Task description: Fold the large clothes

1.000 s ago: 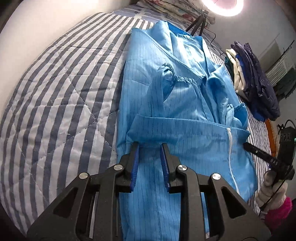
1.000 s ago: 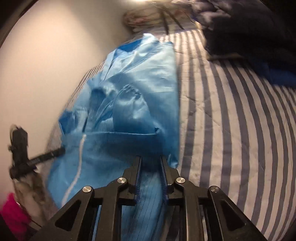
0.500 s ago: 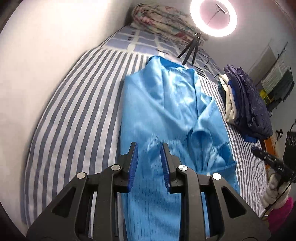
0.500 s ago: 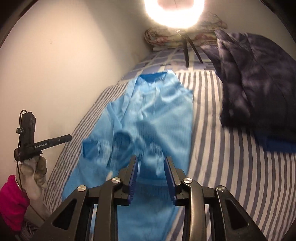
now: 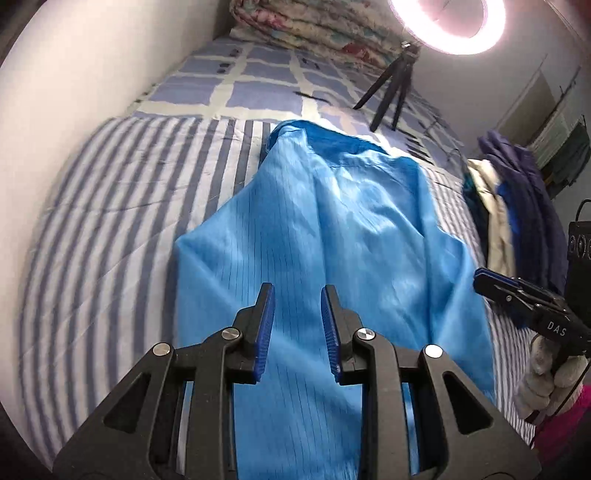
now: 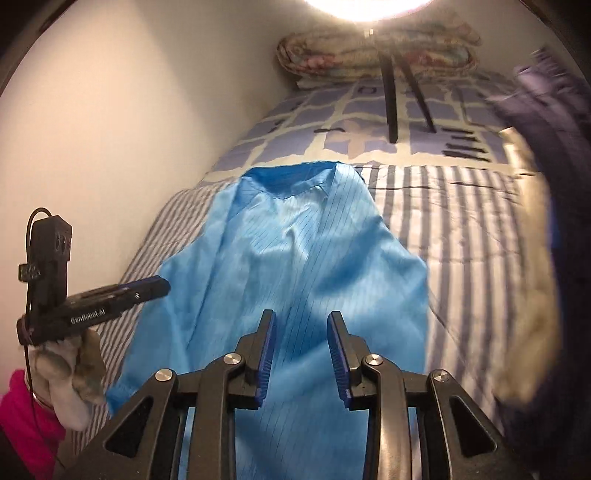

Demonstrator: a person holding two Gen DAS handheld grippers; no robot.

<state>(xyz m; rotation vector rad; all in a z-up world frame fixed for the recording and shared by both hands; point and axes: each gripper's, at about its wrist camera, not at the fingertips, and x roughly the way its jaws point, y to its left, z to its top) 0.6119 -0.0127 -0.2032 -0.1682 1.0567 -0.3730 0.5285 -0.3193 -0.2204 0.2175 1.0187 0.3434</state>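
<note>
A large light-blue pinstriped garment [image 5: 332, 221] lies lengthwise on the striped bed, its collar [image 6: 295, 177] at the far end. Its near part rises smooth and taut toward both grippers and hides the sleeves. My left gripper [image 5: 297, 295] has blue cloth filling the narrow gap between its pads. My right gripper [image 6: 301, 321] holds the cloth the same way. Each wrist view shows the other gripper from the side, in a gloved hand [image 6: 62, 365]: the right one [image 5: 484, 278] and the left one [image 6: 162, 286] both meet the garment's edge. A gathered cuff [image 6: 114, 395] hangs at the lower left.
A ring light on a black tripod [image 5: 391, 92] stands on the bed beyond the collar, with a rolled floral quilt [image 5: 314, 26] behind it. A pile of dark and cream clothes [image 5: 517, 206] lies along the right side. A pale wall [image 6: 129, 129] runs along the left.
Both grippers have drawn back from the folded hem toward the near end of the bed. The blue cloth came with them, and the zip and the folded sleeves are no longer in view.
</note>
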